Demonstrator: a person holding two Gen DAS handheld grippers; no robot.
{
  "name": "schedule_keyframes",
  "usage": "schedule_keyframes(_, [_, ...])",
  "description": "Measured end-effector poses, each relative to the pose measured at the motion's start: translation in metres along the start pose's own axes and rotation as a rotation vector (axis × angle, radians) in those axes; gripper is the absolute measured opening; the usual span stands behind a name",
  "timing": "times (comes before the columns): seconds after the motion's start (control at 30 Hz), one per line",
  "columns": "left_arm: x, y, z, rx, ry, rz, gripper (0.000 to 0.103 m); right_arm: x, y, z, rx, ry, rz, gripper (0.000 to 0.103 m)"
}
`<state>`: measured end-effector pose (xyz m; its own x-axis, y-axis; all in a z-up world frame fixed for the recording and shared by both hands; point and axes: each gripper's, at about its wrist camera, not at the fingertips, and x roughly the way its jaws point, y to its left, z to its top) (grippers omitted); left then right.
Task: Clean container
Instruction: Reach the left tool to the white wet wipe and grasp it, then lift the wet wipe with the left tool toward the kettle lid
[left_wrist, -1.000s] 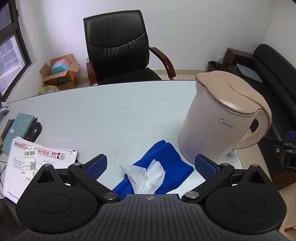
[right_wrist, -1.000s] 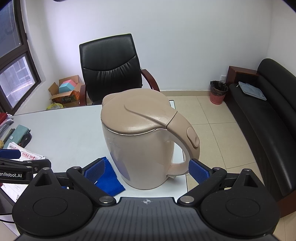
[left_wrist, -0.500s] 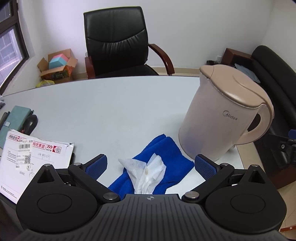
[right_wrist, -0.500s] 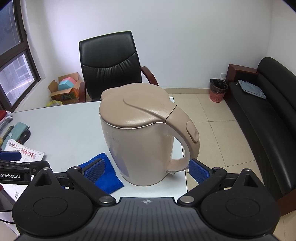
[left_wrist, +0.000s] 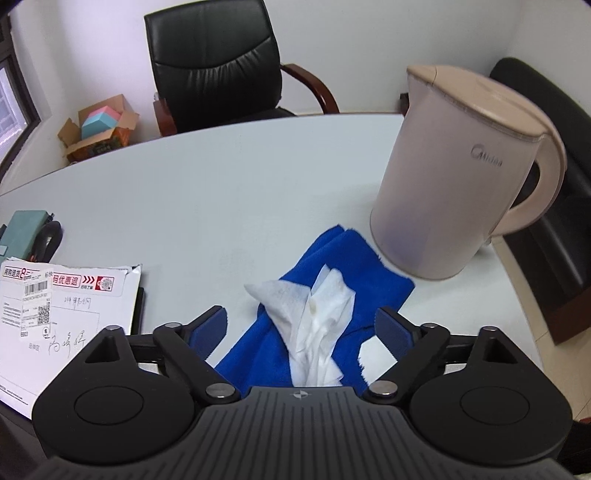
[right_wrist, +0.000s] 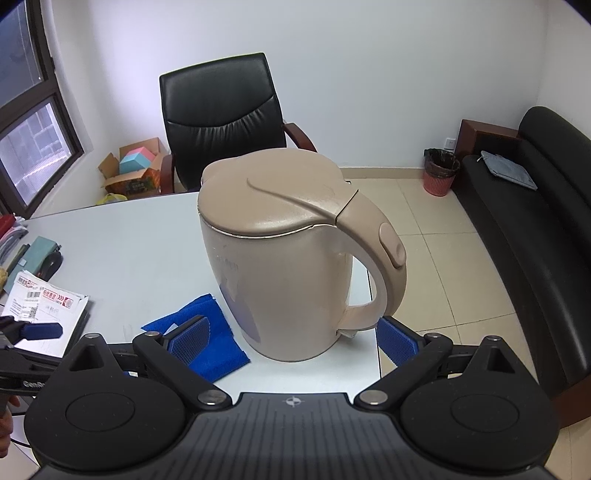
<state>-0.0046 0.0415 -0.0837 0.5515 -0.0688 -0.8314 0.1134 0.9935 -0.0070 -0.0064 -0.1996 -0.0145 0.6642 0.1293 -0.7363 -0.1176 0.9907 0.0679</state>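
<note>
Above tissue (left_wrist: 314, 314), left gripper (left_wrist: 301, 332) closing.

The near end of the blue cloth (left_wrist: 343, 269) and of the white tissue (left_wrist: 317, 314) disappears behind the left hand-held gripper (left_wrist: 300, 328). The kettle (right_wrist: 280, 266) hides part of the bench (right_wrist: 129, 240) edge. The envelope (left_wrist: 44, 314) runs off the picture's left edge.

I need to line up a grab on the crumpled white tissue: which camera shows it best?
The left wrist view: the tissue lies whole on the blue cloth, between the closing jaws of the left gripper. In the right wrist view only a white sliver shows, behind the right gripper finger.
</note>
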Motion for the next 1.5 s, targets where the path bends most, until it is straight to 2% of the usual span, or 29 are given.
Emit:
schedule_keyframes(0.23, [0.024,-0.002,-0.013,0.038,0.021,-0.019,0.081,0.002,-0.009,-0.001,0.016,0.006,-0.003,0.099])
schedule_keyframes(0.6, [0.064,-0.004,-0.027,0.079,0.089,-0.002,0.061,0.014,-0.024,-0.011,0.048,0.017,0.013,0.097])
schedule_keyframes(0.73, [0.076,-0.004,-0.028,0.075,0.099,-0.002,0.058,0.021,-0.027,-0.013,0.058,0.031,0.011,0.097])
schedule_keyframes(0.87, [0.088,-0.006,-0.029,0.085,0.118,-0.009,0.044,0.025,-0.027,-0.015,0.058,0.040,0.009,0.097])
schedule_keyframes(0.93, [0.093,-0.006,-0.030,0.084,0.122,-0.022,0.027,0.026,-0.029,-0.014,0.060,0.042,0.006,0.097])
schedule_keyframes(1.0, [0.097,-0.006,-0.031,0.086,0.130,-0.031,0.020,0.027,-0.029,-0.014,0.061,0.044,0.003,0.097])
schedule_keyframes(1.2, [0.096,-0.009,-0.032,0.093,0.123,-0.032,0.010,0.029,-0.030,-0.011,0.061,0.041,-0.006,0.097])
schedule_keyframes(1.33, [0.087,-0.009,-0.028,0.071,0.115,-0.047,0.007,0.029,-0.031,-0.010,0.059,0.038,-0.007,0.097])
schedule_keyframes(1.5, [0.064,-0.008,-0.020,0.029,0.067,-0.063,0.006,0.027,-0.032,-0.009,0.056,0.033,-0.004,0.097])
